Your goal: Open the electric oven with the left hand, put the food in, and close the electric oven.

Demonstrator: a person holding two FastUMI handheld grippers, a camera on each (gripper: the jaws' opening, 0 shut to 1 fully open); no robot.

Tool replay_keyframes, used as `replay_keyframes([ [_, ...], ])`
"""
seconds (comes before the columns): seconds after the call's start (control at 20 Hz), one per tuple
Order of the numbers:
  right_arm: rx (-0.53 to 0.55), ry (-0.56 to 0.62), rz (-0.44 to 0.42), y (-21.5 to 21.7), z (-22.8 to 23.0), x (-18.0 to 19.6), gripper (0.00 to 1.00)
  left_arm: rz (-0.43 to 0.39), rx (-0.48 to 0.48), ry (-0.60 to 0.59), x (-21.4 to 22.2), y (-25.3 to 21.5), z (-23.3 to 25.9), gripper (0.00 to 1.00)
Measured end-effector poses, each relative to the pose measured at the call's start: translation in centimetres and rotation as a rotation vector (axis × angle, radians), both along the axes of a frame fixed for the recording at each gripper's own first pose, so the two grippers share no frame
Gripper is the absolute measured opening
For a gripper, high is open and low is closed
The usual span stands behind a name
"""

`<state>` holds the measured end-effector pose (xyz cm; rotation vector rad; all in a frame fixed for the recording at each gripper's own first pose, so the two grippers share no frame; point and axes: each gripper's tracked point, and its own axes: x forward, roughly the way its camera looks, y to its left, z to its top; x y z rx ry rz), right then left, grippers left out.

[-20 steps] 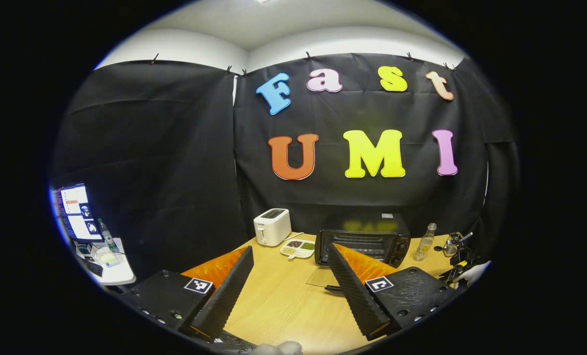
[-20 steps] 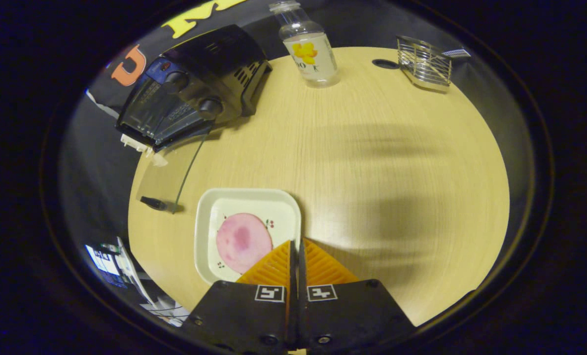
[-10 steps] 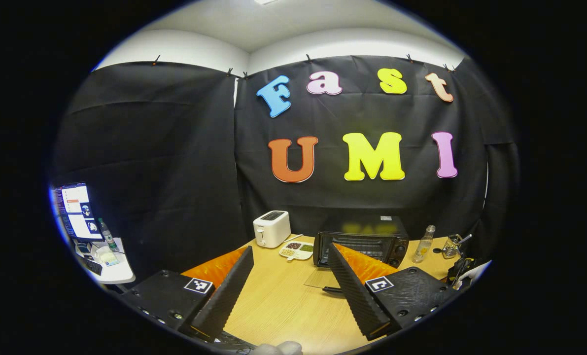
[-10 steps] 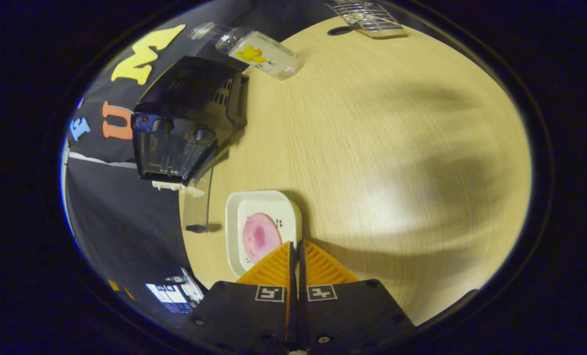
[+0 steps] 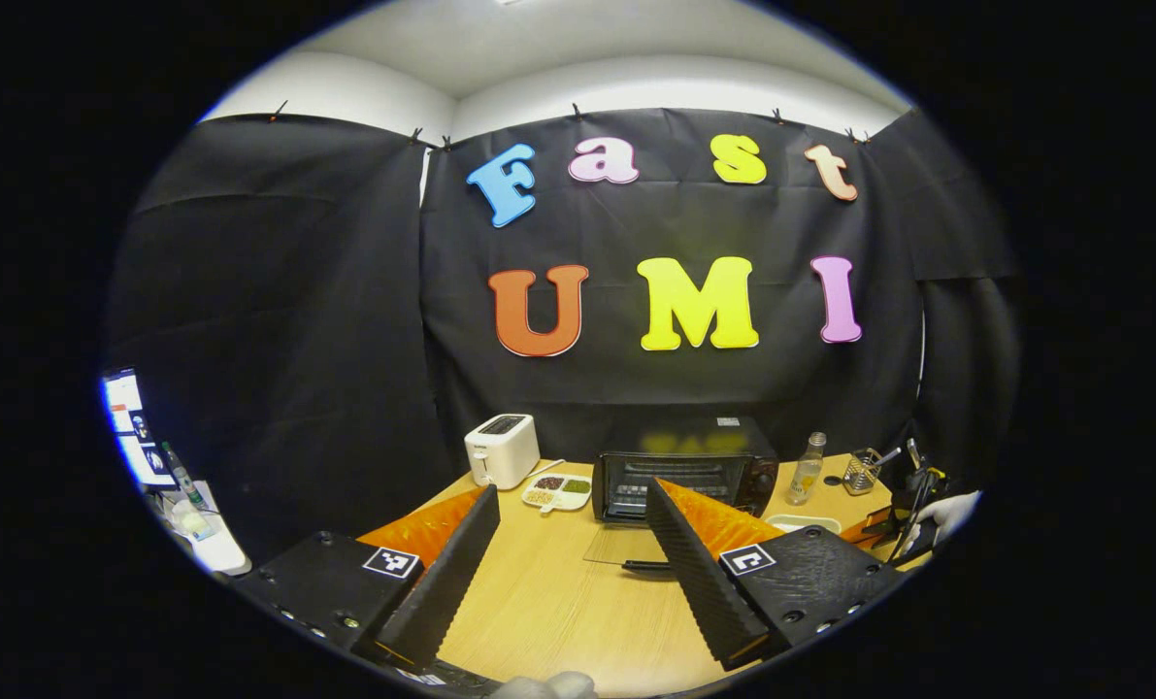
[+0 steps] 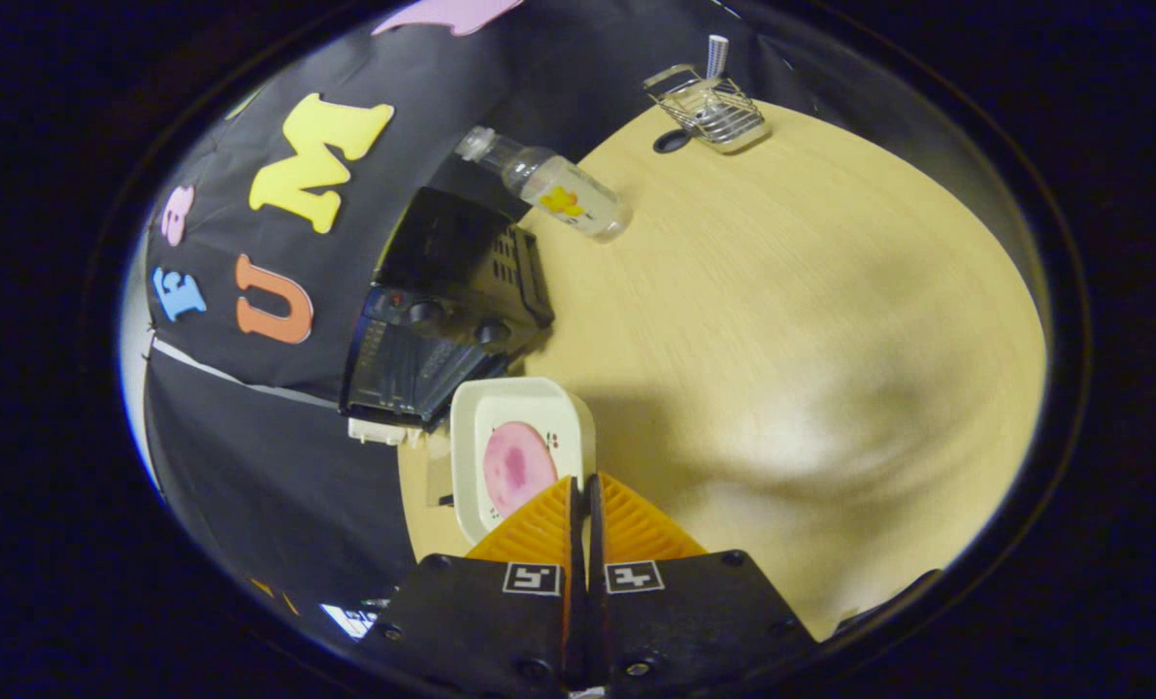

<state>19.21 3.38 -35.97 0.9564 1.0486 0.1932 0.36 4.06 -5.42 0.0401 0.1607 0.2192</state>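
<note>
Right gripper view: right gripper [image 6: 582, 485] fingers pinch plate [image 6: 519, 417] rim | plate with food [image 6: 516, 466] now lifted nearer open oven [image 6: 442, 320] | left gripper [image 5: 568, 544] fingers spread, idle above counter [image 5: 558, 602] | insertion next.

Count of things on and near the table

Seen past the fingers: one electric oven [image 5: 682, 473], one toaster [image 5: 500, 450], one divided snack dish [image 5: 558, 491], one bottle [image 6: 553, 184], one wire rack [image 6: 711, 107], one plate [image 6: 519, 456] carrying one pink slice of food [image 6: 517, 466], one table [image 6: 781, 320], two grippers.
</note>
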Motion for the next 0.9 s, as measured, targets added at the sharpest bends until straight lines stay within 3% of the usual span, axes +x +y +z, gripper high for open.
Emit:
replay_keyframes([
  [0.3, 0.106, -0.035, -0.144, 10.2, 3.1, 0.1, 0.00, -0.084, 0.007, 0.023, -0.3, 1.9, 0.0, 0.96],
  [0.55, 0.145, -0.019, -0.297, 19.1, 1.7, 1.5, 0.04, -0.101, 0.021, 0.040, -0.7, 4.0, 0.0, 0.96],
  [0.7, 0.209, -0.009, -0.321, 23.9, 1.8, 2.6, 0.04, -0.082, 0.043, 0.054, -1.0, 5.8, -0.1, 0.96],
  [0.9, 0.200, -0.018, -0.345, 26.8, 1.3, 5.3, 0.00, -0.054, 0.050, 0.081, -0.9, 7.5, -0.7, 0.96],
])
